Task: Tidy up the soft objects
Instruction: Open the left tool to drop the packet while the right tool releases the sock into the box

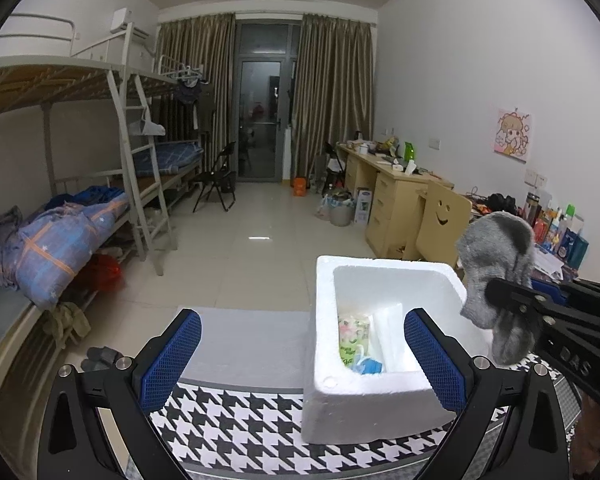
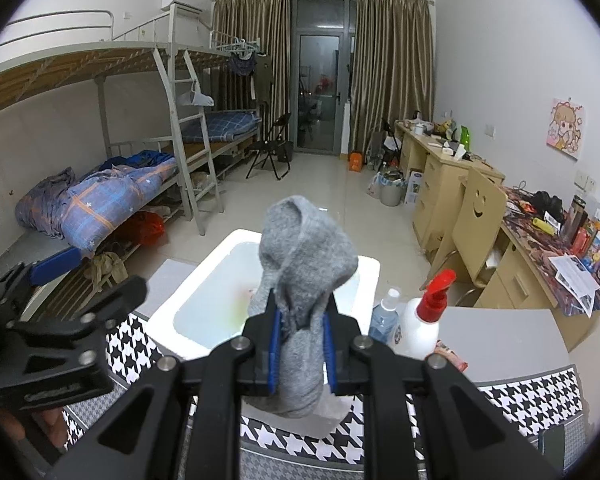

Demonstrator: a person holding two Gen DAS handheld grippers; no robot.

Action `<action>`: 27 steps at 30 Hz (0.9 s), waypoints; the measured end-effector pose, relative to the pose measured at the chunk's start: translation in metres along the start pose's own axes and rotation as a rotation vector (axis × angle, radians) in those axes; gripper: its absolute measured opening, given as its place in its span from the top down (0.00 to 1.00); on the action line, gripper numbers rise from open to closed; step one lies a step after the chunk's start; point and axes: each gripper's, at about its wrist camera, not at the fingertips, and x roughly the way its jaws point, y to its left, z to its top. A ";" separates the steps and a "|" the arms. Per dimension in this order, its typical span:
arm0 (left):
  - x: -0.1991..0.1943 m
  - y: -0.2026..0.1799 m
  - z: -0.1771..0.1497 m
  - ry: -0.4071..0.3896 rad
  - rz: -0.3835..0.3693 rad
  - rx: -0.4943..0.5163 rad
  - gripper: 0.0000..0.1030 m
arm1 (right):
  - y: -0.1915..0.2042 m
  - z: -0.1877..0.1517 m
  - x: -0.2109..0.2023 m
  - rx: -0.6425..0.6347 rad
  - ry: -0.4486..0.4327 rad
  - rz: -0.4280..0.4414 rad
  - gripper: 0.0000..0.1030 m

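My right gripper [image 2: 300, 320] is shut on a grey sock [image 2: 304, 264], held in the air just above the near right side of a white foam box [image 2: 168, 312]. In the left wrist view the sock [image 1: 496, 264] hangs from the right gripper [image 1: 496, 292] at the box's right edge. The foam box [image 1: 360, 404] stands on a houndstooth-patterned surface [image 1: 236, 428] and holds a green and pink packet [image 1: 354, 338] and a blue item. My left gripper [image 1: 304, 356] is open and empty, its blue pads to either side of the box's near left part.
A spray bottle with a red trigger [image 2: 420, 320] and a clear bottle [image 2: 384, 316] stand right of the box. A grey mat [image 2: 500, 332] lies to the right. Bunk beds line the left wall; desks and a wooden chair [image 1: 440, 224] line the right.
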 end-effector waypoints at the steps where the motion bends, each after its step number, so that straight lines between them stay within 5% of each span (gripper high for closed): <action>1: 0.000 0.001 0.000 0.000 0.001 -0.001 0.01 | -0.001 0.001 0.002 0.004 0.004 0.001 0.79; 19: -0.016 0.019 -0.012 -0.007 0.016 -0.018 0.01 | 0.005 0.007 0.049 0.026 0.087 -0.025 0.79; 21: -0.017 0.021 -0.014 -0.007 0.015 -0.021 0.01 | 0.005 0.006 0.054 0.032 0.106 -0.027 0.74; 25: -0.017 0.022 -0.014 -0.004 0.014 -0.023 0.01 | 0.004 0.003 0.057 0.033 0.109 -0.033 0.43; 27: -0.017 0.020 -0.015 -0.001 0.012 -0.022 0.01 | 0.004 0.005 0.056 0.041 0.100 -0.046 0.36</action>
